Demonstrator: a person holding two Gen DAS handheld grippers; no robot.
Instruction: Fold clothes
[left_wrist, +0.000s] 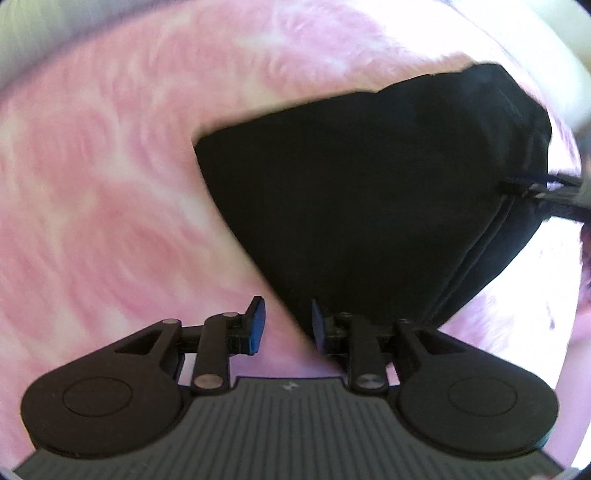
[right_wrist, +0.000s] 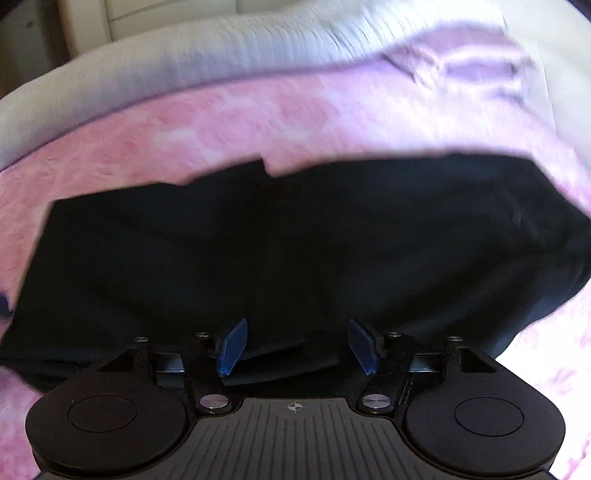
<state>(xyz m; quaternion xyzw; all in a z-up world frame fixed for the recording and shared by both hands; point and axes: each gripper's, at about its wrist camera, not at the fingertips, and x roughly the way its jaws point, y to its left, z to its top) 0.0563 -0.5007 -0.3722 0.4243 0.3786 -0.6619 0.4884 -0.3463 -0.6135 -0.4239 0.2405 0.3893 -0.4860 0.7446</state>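
A black garment (left_wrist: 369, 199) lies folded flat on a pink mottled blanket (left_wrist: 110, 184). In the left wrist view it fills the right half, with stacked folded edges at its right side. My left gripper (left_wrist: 288, 325) is open at the garment's near left corner, its right pad over the cloth edge and nothing between the pads. In the right wrist view the black garment (right_wrist: 295, 251) spreads wide across the middle. My right gripper (right_wrist: 297, 347) hovers open over its near edge, blue pads wide apart. The other gripper's fingers (left_wrist: 554, 188) touch the garment's right edge.
The pink blanket (right_wrist: 221, 122) covers a bed, with a white sheet or pillow (right_wrist: 184, 66) beyond it and a crumpled lilac patch (right_wrist: 461, 62) at the far right. Pale furniture (right_wrist: 147, 14) stands at the back.
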